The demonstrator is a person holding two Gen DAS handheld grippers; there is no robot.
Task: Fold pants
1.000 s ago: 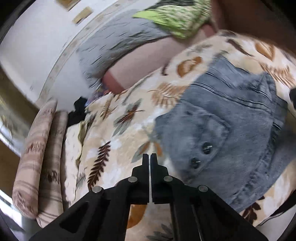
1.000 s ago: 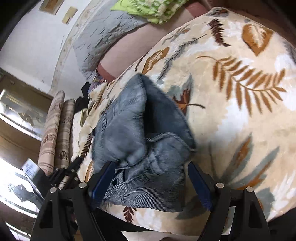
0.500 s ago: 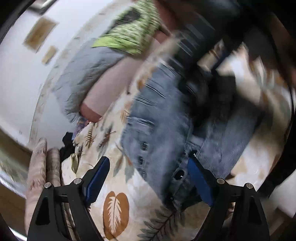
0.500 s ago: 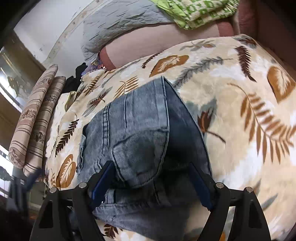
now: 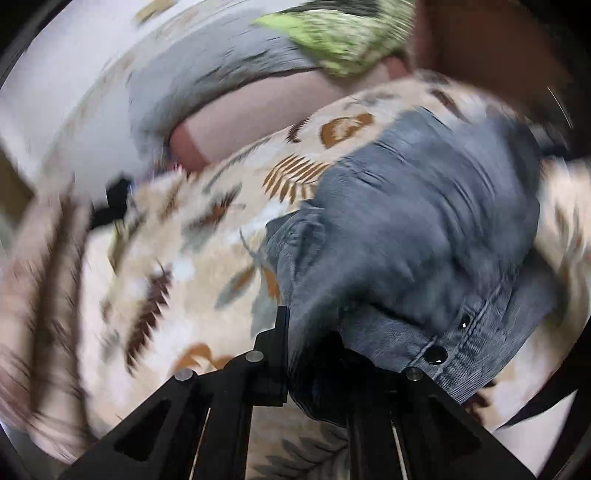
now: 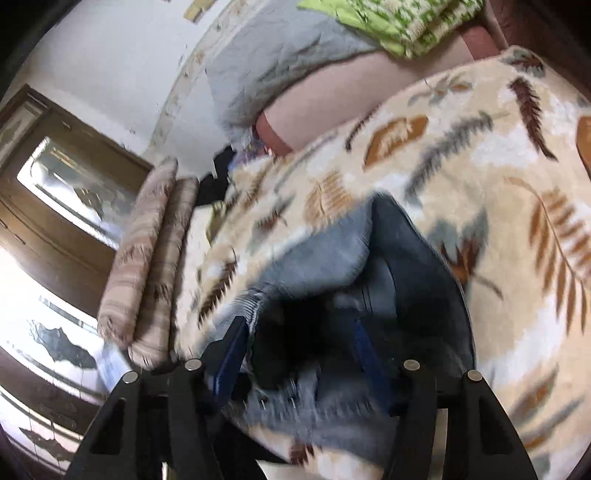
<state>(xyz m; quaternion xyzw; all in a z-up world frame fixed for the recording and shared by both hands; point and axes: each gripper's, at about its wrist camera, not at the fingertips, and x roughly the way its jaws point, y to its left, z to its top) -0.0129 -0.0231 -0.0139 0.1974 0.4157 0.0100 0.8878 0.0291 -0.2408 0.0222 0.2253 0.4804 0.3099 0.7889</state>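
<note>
Denim pants (image 5: 417, 229) bunched on leaf-print blanket (image 5: 207, 251), left gripper (image 5: 314, 350) closing, clenched on waistband, right gripper (image 6: 299, 354) closing around denim folds

Leaf-print blanket (image 6: 498, 155), green patterned cloth (image 6: 402, 18) on grey pillow (image 6: 273, 55), striped cushions (image 6: 147, 258)

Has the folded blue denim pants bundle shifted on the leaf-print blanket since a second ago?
Yes. In the right wrist view the blue denim pants now bunch and lift off the leaf-print blanket toward the closing right gripper.
</note>
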